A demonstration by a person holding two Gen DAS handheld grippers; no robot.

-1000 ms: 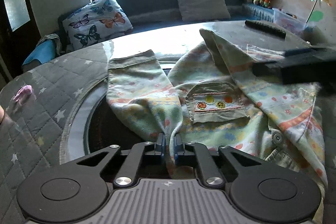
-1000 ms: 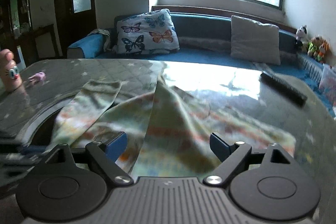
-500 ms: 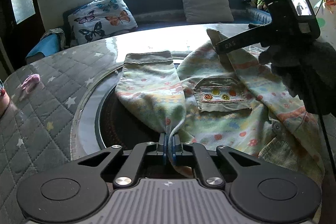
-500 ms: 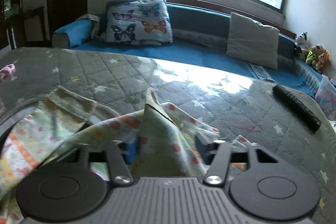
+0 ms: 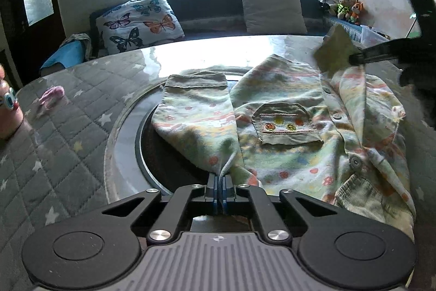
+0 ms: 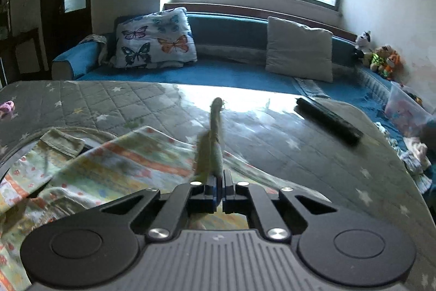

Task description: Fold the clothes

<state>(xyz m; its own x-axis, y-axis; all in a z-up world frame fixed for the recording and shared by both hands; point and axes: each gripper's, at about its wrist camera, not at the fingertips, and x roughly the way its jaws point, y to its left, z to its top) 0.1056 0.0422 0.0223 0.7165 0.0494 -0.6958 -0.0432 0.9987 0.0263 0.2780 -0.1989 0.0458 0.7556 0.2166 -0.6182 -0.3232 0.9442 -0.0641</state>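
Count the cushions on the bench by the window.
2. The butterfly cushion leans at the left end of the blue bench; the plain grey cushion stands toward the right end. More could be hidden beyond the frame edges.

right claw [image 6: 219, 188] | clamped on shirt [image 6: 130, 154] edge | fabric blurred, probably lifted

A small pale green flannel shirt [image 5: 286, 154] printed with orange and yellow stripes and dots lies front-up before me on the quilted grey worktop [image 5: 68, 127]. Its olive chest pocket [image 5: 286, 124] shows three embroidered shapes; round buttons run down the placket. One sleeve [image 5: 196, 116] is folded across, cuff pointing away. I pinch its near fold and lift a far edge [image 6: 215, 132].
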